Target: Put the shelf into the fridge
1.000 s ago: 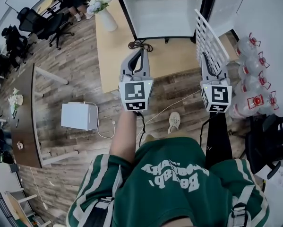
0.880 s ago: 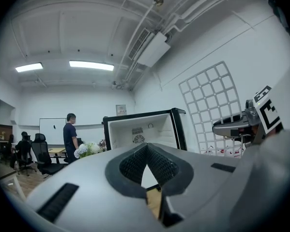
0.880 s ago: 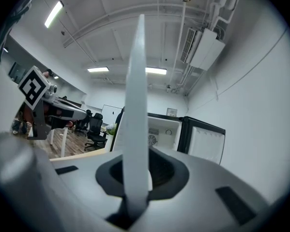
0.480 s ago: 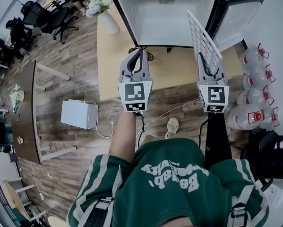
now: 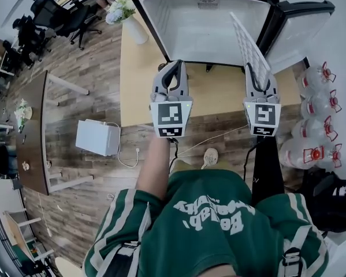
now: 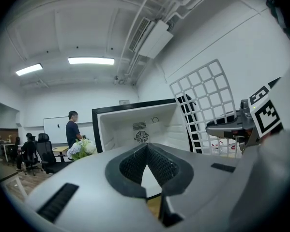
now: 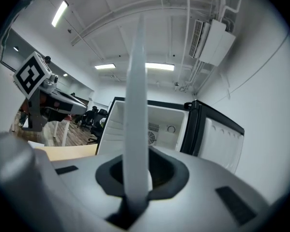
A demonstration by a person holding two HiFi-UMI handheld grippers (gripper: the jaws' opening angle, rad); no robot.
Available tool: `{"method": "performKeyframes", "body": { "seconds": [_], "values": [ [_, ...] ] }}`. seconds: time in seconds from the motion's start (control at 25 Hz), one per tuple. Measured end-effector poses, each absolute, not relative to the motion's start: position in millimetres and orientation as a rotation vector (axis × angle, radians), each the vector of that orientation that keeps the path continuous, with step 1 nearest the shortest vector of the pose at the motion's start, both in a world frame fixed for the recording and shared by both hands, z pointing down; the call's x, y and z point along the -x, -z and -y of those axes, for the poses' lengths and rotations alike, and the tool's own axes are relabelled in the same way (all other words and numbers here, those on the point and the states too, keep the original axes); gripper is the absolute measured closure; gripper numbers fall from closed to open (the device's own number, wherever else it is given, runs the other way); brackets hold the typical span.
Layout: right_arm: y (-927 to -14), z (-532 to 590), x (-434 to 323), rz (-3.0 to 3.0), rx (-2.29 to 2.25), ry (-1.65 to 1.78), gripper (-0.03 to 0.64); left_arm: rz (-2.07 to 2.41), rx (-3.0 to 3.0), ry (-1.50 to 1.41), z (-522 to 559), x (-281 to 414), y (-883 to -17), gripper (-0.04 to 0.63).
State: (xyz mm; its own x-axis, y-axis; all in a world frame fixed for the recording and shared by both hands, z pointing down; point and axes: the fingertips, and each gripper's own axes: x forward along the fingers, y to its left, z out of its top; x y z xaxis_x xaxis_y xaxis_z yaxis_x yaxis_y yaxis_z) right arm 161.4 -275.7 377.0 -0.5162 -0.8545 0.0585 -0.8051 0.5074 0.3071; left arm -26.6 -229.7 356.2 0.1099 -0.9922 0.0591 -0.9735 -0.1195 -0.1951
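One white wire-grid shelf [image 5: 246, 39] clamped upright in right gripper [image 5: 258, 74] | left gripper [image 5: 174, 68] closed, empty | edge-on probably to reach open black fridge [image 5: 190, 27]

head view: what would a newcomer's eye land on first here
The open fridge fills the top of the view, its white inside bare and its door swung out to the right. Next comes the white wire shelf, gripped on edge by the right gripper just in front of the fridge. The left gripper beside it is shut on nothing.
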Motion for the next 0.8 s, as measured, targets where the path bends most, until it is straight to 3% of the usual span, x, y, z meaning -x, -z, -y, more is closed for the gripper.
{"method": "performKeyframes", "body": {
  "seconds": [0.8],
  "values": [
    [-382,297,-113,2.348,-1.353,0.606,0.574,-1.923,2.333,0.273,261,58,-358,0.595]
  ]
}}
